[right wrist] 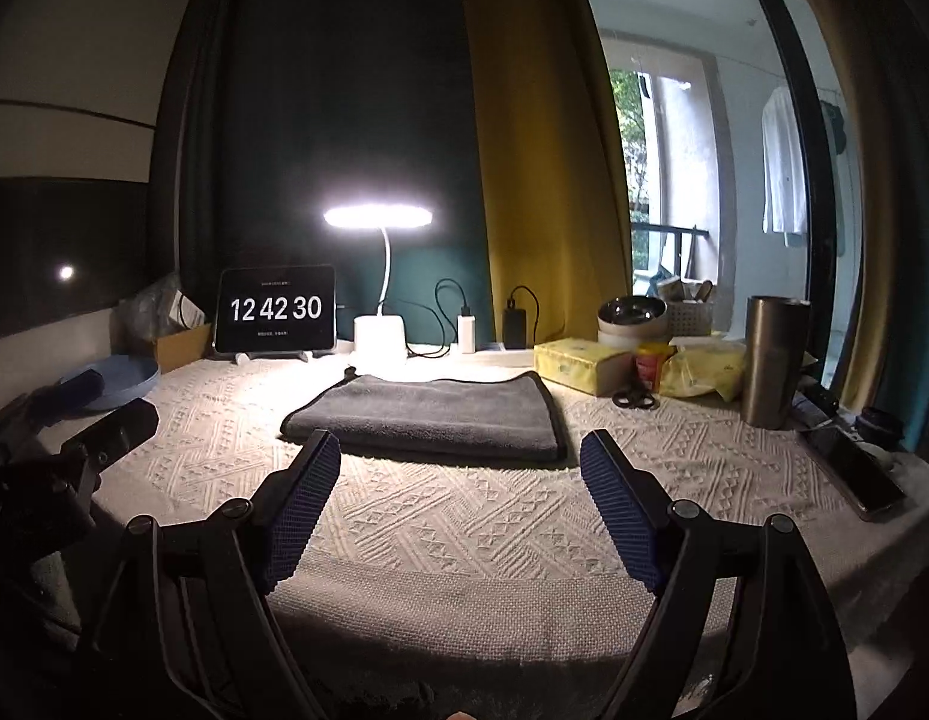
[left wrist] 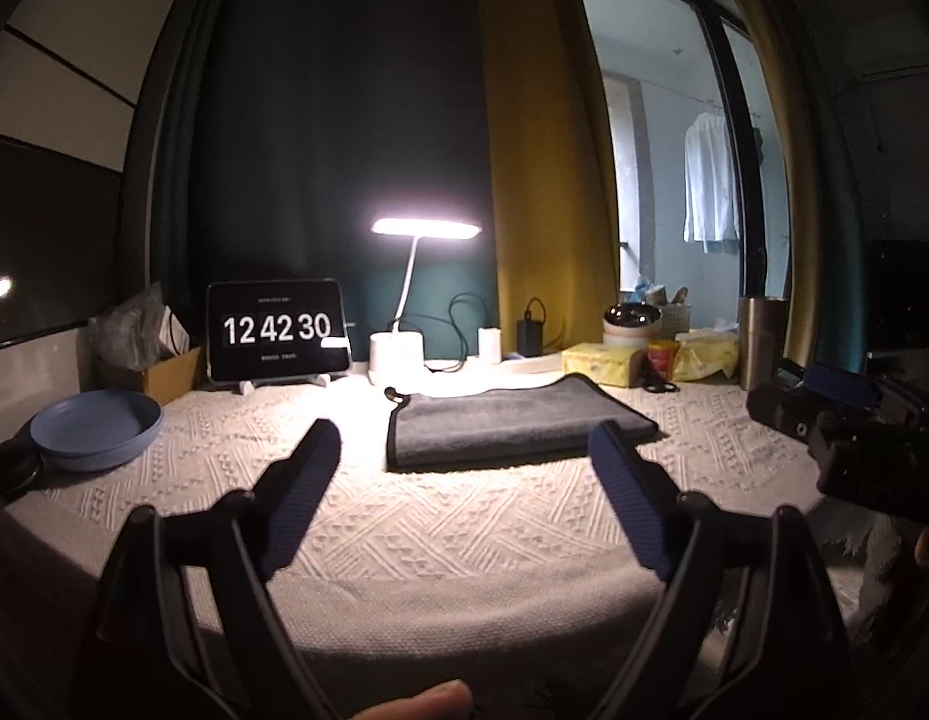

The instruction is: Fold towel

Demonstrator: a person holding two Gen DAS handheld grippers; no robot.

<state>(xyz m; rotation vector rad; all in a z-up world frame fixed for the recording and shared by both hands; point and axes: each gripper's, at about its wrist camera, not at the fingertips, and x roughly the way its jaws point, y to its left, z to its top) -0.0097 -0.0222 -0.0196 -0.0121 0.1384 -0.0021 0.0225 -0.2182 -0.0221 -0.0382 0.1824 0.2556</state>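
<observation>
A lamp (right wrist: 377,217) lights the quilted surface (right wrist: 464,528) from behind, so the grey towel (right wrist: 428,417) lies in its glow, just ahead of the right claw (right wrist: 461,459) and ahead-right of the left claw (left wrist: 470,450). Both claws hang spread and empty, apparently poised to take its near edge; the towel seems already doubled.
</observation>
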